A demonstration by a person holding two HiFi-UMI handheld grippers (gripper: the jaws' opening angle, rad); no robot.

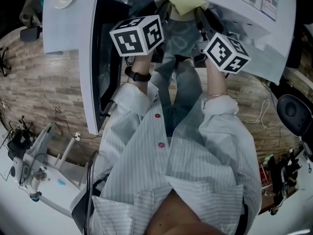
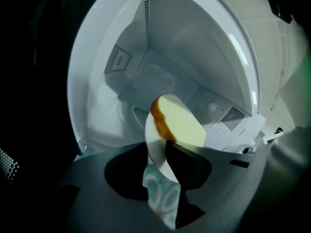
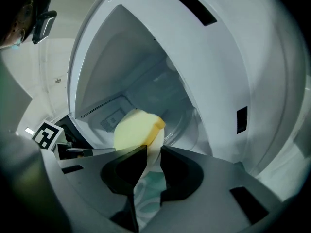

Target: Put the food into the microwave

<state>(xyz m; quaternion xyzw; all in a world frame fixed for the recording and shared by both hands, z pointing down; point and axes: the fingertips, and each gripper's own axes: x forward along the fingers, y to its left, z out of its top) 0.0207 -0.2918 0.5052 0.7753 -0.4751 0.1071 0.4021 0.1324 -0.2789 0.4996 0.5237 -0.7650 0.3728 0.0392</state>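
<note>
Both grippers reach into the open microwave (image 2: 194,42), clamped on opposite rims of one plate (image 2: 154,135). In its own view the left gripper (image 2: 156,152) has its jaws only a narrow way apart, the plate's rim filling the gap with a pad against each face. The right gripper (image 3: 153,154) shows the same: jaws nearly together, with the white rim and its teal pattern pinched between them.

A slice of bread (image 2: 180,120) lies on the plate, pale face up, with brown crust along one edge. Plate and bread are inside the mouth of the microwave, over its turntable (image 3: 181,123). Whether the plate touches the turntable cannot be told. Vents (image 2: 234,117) show on the cavity wall.

From the head view the door (image 1: 90,97) stands swung open on the left, its dark window toward the arms. The left cube (image 1: 137,35) and right cube (image 1: 226,53) sit over the hands just in front of the opening, and the bread shows pale beyond and between them. The person wears a striped shirt (image 1: 195,155) and a dark watch (image 1: 138,75) on the left wrist. Wood floor (image 1: 49,82) lies below.
</note>
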